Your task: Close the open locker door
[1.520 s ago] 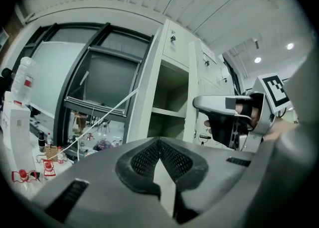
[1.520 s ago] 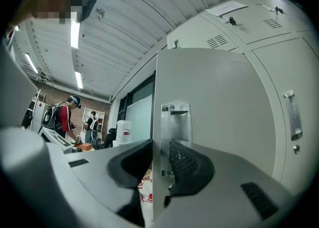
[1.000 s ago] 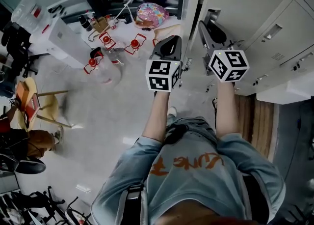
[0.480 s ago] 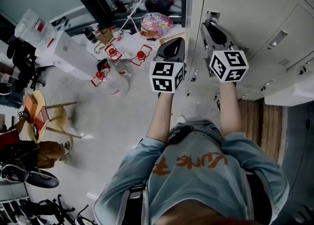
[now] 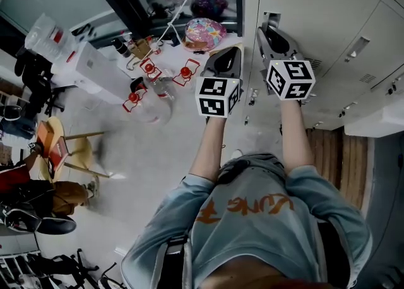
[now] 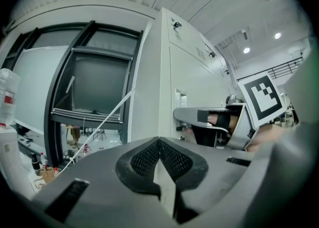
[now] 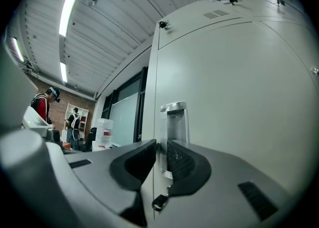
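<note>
The pale grey locker door (image 5: 309, 4) stands in front of me, and its free edge (image 7: 153, 97) runs upright between my right gripper's jaws. My right gripper (image 7: 160, 160) is shut on that edge, just below the recessed handle (image 7: 175, 122), with a pad on each face. In the head view my right gripper (image 5: 270, 28) is at the handle recess. My left gripper (image 5: 228, 54) hangs in the air left of the door, touching nothing. In its own view my left gripper (image 6: 159, 155) is shut, with nothing between its pads.
More grey lockers (image 5: 372, 48) continue to the right. To the left are a white table (image 5: 88, 70) with red-clipped glass jars (image 5: 148, 70), a colourful bag (image 5: 203, 32) and a yellow chair (image 5: 63, 149). People (image 7: 42, 105) stand far off across the room.
Both grippers have shifted slightly up and forward toward the lockers. The right one now sits against the door's handle recess, and the left still hovers beside it.
</note>
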{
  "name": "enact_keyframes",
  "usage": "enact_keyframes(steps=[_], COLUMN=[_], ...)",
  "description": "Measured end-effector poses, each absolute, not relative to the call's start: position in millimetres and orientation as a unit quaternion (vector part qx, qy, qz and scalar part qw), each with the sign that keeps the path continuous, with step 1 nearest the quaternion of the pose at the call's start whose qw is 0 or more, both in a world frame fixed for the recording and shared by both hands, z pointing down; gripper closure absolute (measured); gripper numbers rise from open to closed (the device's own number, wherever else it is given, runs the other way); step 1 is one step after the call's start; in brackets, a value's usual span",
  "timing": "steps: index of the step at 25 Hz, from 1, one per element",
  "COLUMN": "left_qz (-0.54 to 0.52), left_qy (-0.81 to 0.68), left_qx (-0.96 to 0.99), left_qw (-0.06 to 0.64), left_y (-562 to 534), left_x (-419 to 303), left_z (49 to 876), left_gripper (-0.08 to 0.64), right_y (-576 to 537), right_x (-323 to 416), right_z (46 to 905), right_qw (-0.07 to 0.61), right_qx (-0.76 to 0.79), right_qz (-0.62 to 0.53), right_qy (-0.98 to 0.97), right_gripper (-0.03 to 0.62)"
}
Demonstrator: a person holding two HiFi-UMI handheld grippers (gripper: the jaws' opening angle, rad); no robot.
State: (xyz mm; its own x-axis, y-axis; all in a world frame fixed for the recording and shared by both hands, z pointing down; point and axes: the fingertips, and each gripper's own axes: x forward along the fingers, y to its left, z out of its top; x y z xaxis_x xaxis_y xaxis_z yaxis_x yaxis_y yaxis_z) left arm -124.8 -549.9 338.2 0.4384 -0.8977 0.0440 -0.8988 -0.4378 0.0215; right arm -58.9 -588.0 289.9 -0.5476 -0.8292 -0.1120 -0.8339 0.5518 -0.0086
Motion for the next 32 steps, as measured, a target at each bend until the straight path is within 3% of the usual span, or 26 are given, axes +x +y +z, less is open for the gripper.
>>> enact_keyframes(steps=[2,5,10,19,32], left_qz=[0.014,0.014,0.012,-0.005,-0.017], left_qy=[-0.531,-0.532,-0.533,-0.525,-0.546], left_qx=[0.847,0.847,0.846,0.850,0.831], left_qw=[0.018,0.016,0.016,0.045,0.103], left_y=[-545.1,-535.0,-514.0,-445.5,-351.6], left_x=[-123.2,-121.0,-109.6,-57.8,-18.7], left_z=[336.8,335.2,336.5,362.2,408.3], left_gripper=[0.538,0.538,0.538,0.538,0.538], right_y=[-584.8,-573.3,-548.0,-467.1,-360.5], right_x=[-57.4,-54.0,-34.6,21.9,104.5], right_z=[289.7,289.7,291.6,322.9,388.3], right_qw=[0.055,0.063,0.075,0.070,-0.006], right_qx=[-0.477,-0.468,-0.471,-0.479,-0.522], right_qz=[0.027,0.025,0.021,-0.005,-0.048], right_qy=[0.877,0.881,0.879,0.875,0.852], right_gripper=[0.514,0.454,0.454,0.534,0.548])
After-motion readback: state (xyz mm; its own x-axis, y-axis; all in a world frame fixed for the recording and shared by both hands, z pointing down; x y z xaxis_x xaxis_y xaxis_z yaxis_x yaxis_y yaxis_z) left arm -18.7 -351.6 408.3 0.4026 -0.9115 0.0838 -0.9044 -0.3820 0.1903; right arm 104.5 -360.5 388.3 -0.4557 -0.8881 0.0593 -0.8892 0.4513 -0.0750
